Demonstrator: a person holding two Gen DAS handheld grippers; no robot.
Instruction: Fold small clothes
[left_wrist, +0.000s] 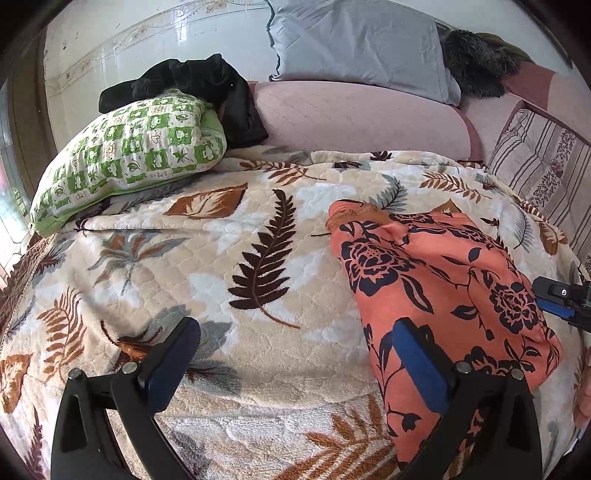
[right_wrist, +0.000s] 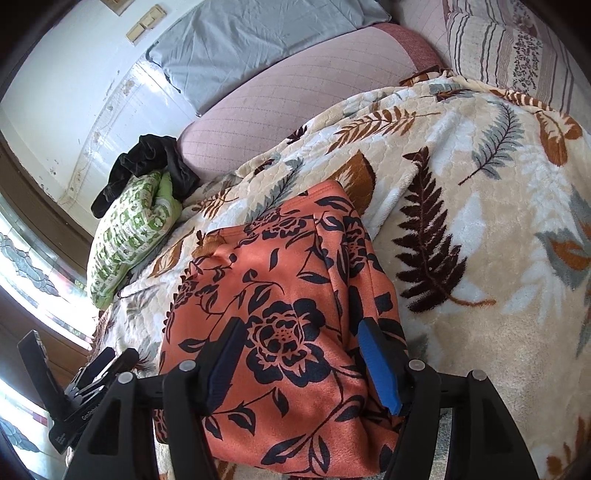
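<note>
An orange garment with dark navy flowers (left_wrist: 443, 288) lies folded in a compact block on the leaf-patterned blanket (left_wrist: 229, 258). My left gripper (left_wrist: 295, 328) is open and empty above the blanket, its right finger just over the garment's left edge. In the right wrist view the garment (right_wrist: 280, 302) fills the centre. My right gripper (right_wrist: 301, 328) is open right above it, fingers spread over its near part, not clamping cloth. The right gripper also shows at the right edge of the left wrist view (left_wrist: 565, 299), and the left gripper at the lower left of the right wrist view (right_wrist: 92, 376).
A green-and-white patterned pillow (left_wrist: 125, 158) with a black garment (left_wrist: 207, 88) on it lies at the back left. A pink bolster (left_wrist: 354, 118), a grey pillow (left_wrist: 354, 44) and a striped pillow (left_wrist: 539, 166) line the back. A window (right_wrist: 33, 280) is on the left.
</note>
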